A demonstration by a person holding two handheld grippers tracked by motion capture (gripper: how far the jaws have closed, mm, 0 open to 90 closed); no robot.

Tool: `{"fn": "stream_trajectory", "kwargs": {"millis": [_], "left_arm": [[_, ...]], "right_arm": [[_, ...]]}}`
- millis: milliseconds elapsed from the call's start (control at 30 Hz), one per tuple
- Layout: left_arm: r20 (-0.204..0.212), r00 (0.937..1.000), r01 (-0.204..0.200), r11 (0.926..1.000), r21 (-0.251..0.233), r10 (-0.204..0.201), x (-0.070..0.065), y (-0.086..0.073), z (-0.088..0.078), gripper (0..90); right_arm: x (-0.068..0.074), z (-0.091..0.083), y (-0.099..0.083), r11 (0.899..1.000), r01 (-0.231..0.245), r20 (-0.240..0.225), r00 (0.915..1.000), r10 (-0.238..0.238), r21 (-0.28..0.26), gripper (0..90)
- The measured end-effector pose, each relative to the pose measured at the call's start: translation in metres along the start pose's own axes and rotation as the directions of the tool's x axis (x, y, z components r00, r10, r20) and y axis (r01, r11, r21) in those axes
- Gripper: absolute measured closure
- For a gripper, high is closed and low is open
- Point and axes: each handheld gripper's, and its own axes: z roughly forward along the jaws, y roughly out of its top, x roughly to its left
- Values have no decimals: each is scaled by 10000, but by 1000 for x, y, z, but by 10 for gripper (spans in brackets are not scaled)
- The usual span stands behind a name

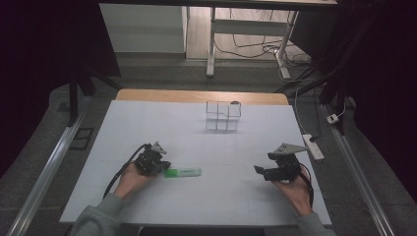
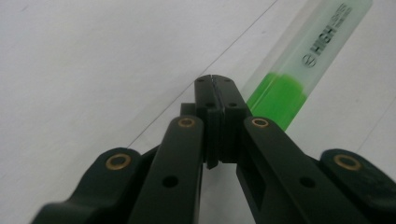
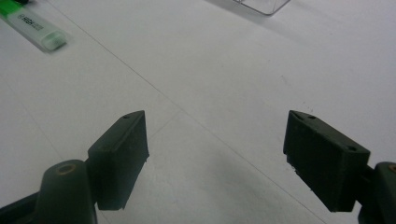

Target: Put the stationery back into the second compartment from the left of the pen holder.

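Note:
A green highlighter (image 1: 183,172) lies flat on the white table, near the front and left of centre. My left gripper (image 1: 163,166) rests at the highlighter's green end, its jaws pressed together with nothing between them. In the left gripper view the shut left gripper (image 2: 215,79) sits just beside the highlighter (image 2: 299,70), not around it. My right gripper (image 1: 259,170) is held at the front right, well apart from the pen. Its jaws stand wide apart over bare table in the right gripper view (image 3: 217,135), with the highlighter (image 3: 35,25) far off at top left.
A clear plastic organiser with several compartments (image 1: 223,116) stands at the back centre of the white table (image 1: 147,128); its corner (image 3: 261,5) shows in the right gripper view. A power strip (image 1: 313,146) lies on the floor beyond the table's right edge.

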Motion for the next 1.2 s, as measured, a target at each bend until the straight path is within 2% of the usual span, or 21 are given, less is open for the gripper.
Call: {"fn": "stream_trajectory", "kwargs": {"millis": [167,333,533,867,1200], "left_arm": [[59,9994,333,9993,-178,-332,6,-8,-11,885],[194,9998,56,10000,37,-57,-1,-15,-14,886],[388,9992,-62,9999,121,57,-7,-20,-17,886],[327,9995,13,10000,-50,-11,-8,-16,-13,886],[422,9988,-230,9997,-125,235,-18,-1,-4,886]], "right_arm": [[-1,-1,0,10000,-73,-22,10000,72,-63,217],[-1,-1,-1,10000,-24,0,10000,24,-24,217],[-1,-1,-1,10000,-64,10,10000,64,-54,217],[-2,-1,-1,10000,-61,12,10000,61,-36,216],[-1,0,-1,10000,-66,33,10000,66,-6,216]]}}
